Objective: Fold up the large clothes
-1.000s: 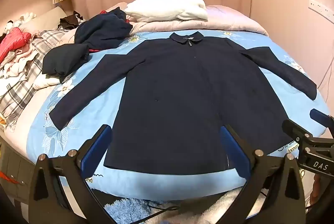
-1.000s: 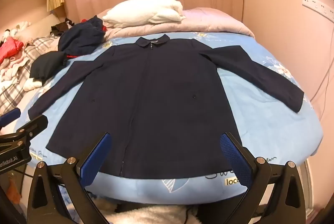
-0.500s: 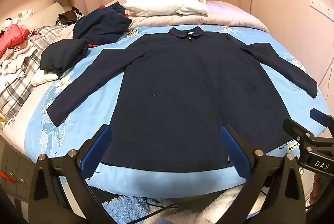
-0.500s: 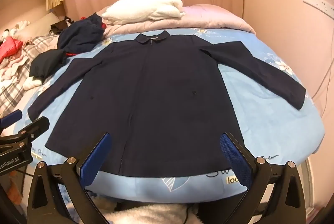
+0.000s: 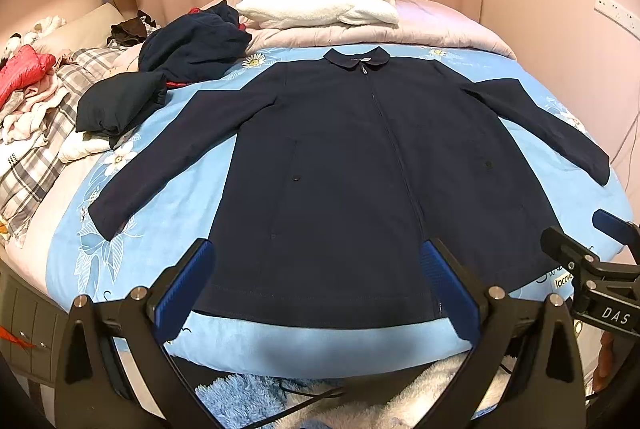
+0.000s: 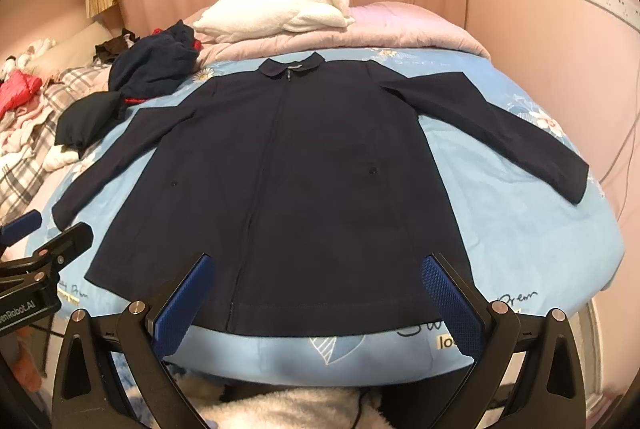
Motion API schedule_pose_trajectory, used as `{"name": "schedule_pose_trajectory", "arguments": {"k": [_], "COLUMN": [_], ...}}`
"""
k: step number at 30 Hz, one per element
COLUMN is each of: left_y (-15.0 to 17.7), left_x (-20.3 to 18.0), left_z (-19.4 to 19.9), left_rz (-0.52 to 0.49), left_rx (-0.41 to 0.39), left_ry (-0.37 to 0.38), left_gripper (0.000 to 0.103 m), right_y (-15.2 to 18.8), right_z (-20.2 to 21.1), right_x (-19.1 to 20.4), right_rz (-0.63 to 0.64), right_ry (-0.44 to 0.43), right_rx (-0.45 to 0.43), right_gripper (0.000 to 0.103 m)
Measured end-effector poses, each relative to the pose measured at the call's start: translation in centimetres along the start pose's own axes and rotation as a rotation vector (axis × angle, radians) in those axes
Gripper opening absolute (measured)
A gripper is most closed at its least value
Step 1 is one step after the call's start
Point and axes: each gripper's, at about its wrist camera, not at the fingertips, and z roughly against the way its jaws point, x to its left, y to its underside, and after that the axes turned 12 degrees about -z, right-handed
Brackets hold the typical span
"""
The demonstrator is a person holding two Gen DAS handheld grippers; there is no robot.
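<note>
A dark navy zip jacket lies flat and face up on a light blue floral bedsheet, collar at the far end, both sleeves spread out to the sides. My left gripper is open, hovering just short of the jacket's hem near the bed's front edge. My right gripper is open too, above the hem and a little further right. Each gripper shows at the side of the other's view, the right gripper and the left gripper. Nothing is held.
A heap of dark clothes sits by the jacket's left sleeve. Plaid, pink and red laundry is piled at the far left. A white blanket tops a pink duvet at the head. Fluffy rug lies below the bed edge.
Both grippers have drifted slightly up and forward over the bed's foot, so the jacket appears a bit lower and fuller in view. The jacket itself has not moved.
</note>
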Motion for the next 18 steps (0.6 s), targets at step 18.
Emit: {"name": "schedule_pose_trajectory", "arguments": {"k": [18], "left_y": [0.53], "left_x": [0.13], "left_z": [-0.17], "left_rz": [-0.011], "left_rx": [0.002], "left_ry": [0.000], "left_gripper": [0.103], "right_y": [-0.19], "right_z": [-0.20], "right_x": [-0.23], "right_rz": [-0.004], "right_ry": [0.004], "right_rx": [0.013], "right_gripper": [0.103]}}
